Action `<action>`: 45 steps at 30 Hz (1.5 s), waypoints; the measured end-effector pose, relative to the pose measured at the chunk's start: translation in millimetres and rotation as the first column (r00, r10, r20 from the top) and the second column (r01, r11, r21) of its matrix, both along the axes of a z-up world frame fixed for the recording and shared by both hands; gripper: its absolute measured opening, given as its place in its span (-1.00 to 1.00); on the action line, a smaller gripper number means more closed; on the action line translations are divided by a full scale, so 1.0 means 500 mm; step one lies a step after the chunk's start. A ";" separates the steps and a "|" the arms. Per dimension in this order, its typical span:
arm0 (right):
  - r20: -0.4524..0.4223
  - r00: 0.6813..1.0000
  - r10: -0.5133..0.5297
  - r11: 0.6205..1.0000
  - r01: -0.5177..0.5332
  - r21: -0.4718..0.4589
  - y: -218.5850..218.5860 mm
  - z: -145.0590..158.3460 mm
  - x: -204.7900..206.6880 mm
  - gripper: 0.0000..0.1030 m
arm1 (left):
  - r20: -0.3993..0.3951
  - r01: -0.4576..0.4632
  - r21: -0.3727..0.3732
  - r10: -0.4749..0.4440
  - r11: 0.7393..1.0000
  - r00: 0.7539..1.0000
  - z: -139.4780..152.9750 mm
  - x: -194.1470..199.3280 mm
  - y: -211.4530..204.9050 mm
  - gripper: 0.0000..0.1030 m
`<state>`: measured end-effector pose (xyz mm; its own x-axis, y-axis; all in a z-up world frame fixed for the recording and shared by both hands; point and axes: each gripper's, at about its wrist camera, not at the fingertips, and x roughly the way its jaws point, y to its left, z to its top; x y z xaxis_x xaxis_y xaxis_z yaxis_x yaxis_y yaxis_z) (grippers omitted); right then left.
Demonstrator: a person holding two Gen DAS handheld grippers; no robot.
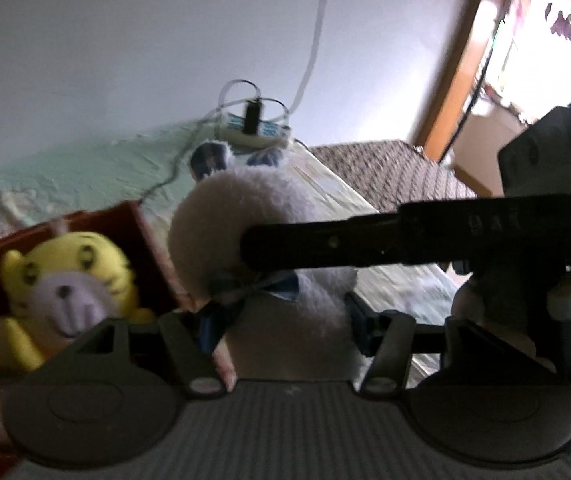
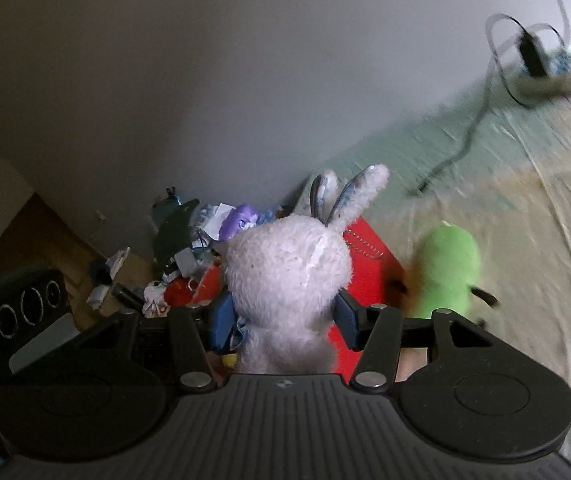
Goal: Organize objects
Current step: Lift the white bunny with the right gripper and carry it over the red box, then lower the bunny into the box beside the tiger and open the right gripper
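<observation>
While our right gripper clamps its blue pads on the white plush rabbit, ears pointing forward and away, the red box lies just beyond and below it. Our left gripper frames the same rabbit (whether it pinches, we cannot tell), beside the boxed yellow tiger plush.

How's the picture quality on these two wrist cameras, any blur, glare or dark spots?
Left wrist view: the window at upper right is blown out, while the white bunny and yellow tiger toy in the red box look soft and dim. Right wrist view: duller light, bunny fairly sharp, but the green plush, the bedsheet and power strip are smeared by motion; both bend at the edges.
</observation>
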<state>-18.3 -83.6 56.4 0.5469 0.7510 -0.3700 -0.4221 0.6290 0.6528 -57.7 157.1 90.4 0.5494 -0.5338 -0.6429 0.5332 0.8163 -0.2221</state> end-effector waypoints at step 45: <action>0.187 0.982 -0.038 0.940 0.098 -0.326 0.172 0.012 0.030 -0.53 | -0.099 -0.094 -0.095 0.085 0.991 0.991 -0.081 0.033 0.198 0.26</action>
<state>-3.1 2.5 62.5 0.6713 0.5600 -0.4855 -0.4594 0.8284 0.3204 -41.1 256.1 50.1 0.5370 -0.5488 -0.6407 0.4319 0.8312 -0.3501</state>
